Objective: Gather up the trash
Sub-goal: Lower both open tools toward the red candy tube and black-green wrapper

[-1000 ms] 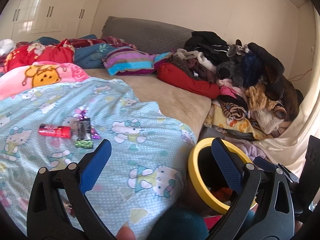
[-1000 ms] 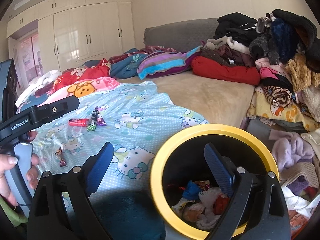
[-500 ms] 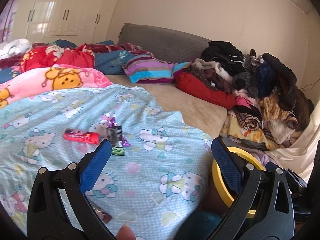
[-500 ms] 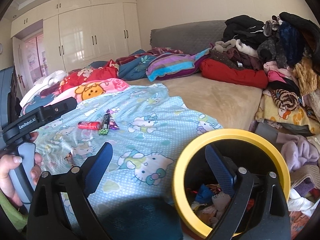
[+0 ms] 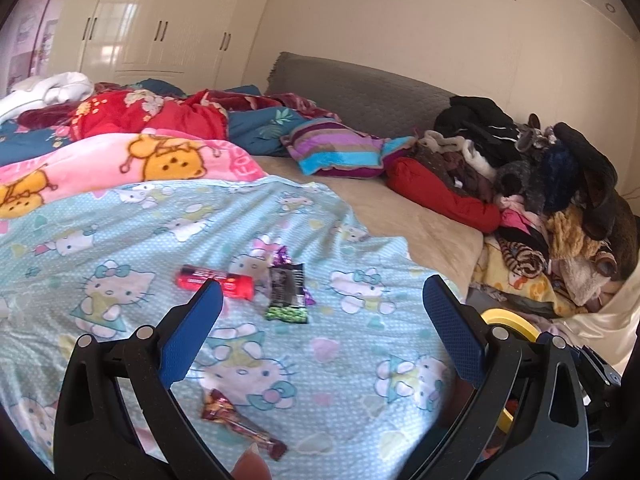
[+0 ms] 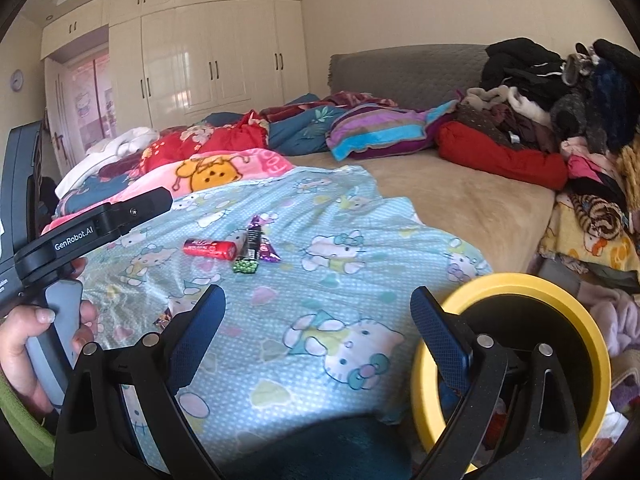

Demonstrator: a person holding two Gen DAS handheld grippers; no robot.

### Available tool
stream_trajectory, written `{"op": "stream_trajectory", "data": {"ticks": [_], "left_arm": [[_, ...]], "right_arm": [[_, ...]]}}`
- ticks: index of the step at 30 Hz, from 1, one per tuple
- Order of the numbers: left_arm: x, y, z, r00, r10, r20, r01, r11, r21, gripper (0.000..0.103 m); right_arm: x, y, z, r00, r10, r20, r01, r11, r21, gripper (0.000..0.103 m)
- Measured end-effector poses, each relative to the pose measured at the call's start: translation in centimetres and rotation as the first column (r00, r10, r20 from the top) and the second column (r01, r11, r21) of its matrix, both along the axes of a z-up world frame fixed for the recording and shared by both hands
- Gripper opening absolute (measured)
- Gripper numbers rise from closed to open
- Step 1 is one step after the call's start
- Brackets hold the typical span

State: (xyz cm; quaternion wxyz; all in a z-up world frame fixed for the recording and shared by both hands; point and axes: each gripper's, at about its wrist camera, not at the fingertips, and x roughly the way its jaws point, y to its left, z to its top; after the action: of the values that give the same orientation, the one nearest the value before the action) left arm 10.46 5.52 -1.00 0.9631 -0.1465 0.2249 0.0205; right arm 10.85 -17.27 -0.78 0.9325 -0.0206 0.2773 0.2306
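My left gripper (image 5: 322,318) has swung from the yellow-rimmed black bin (image 6: 516,354) back over the bed, wide open w/ nothing held. Maroon crinkly candy wrapper (image 5: 240,420) lies just below: prob next pick. Right gripper (image 6: 316,330) also open, empty.

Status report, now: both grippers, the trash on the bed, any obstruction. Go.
Left gripper open, empty. Right gripper open, empty. Red tube, dark wrapper, candy wrapper lie on the blue sheet. Nothing blocking.
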Motion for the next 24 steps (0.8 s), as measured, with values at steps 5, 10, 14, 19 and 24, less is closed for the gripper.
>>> {"op": "stream_trajectory", "data": {"ticks": [5,10,14,19,24], "left_arm": [[0.1,2.1,-0.6,0.999,0.040,-0.015,-0.040,0.999,-0.019,0.092],[0.2,3.6,-1.1,0.998,0.064,-0.028,-0.065,0.997,-0.029,0.092],[0.2,4.7,-1.5,0.996,0.081,-0.038,-0.083,0.996,-0.038,0.092],[0.4,5.6,-1.9,0.994,0.097,-0.050,-0.100,0.994,-0.046,0.092],[0.7,6.4,-2.4,0.992,0.102,-0.070,-0.106,0.993,-0.058,0.092]], "right_arm": [[1.0,1.8,-0.5,1.000,0.016,-0.013,-0.016,1.000,-0.003,0.091],[2.0,3.3,-1.3,0.999,0.030,-0.030,-0.031,0.999,-0.011,0.091],[2.6,4.4,-2.0,0.998,0.041,-0.046,-0.042,0.999,-0.015,0.091],[3.4,5.6,-2.4,0.997,0.054,-0.055,-0.055,0.998,-0.019,0.091],[4.5,6.9,-2.7,0.996,0.069,-0.061,-0.071,0.997,-0.016,0.091]]}}
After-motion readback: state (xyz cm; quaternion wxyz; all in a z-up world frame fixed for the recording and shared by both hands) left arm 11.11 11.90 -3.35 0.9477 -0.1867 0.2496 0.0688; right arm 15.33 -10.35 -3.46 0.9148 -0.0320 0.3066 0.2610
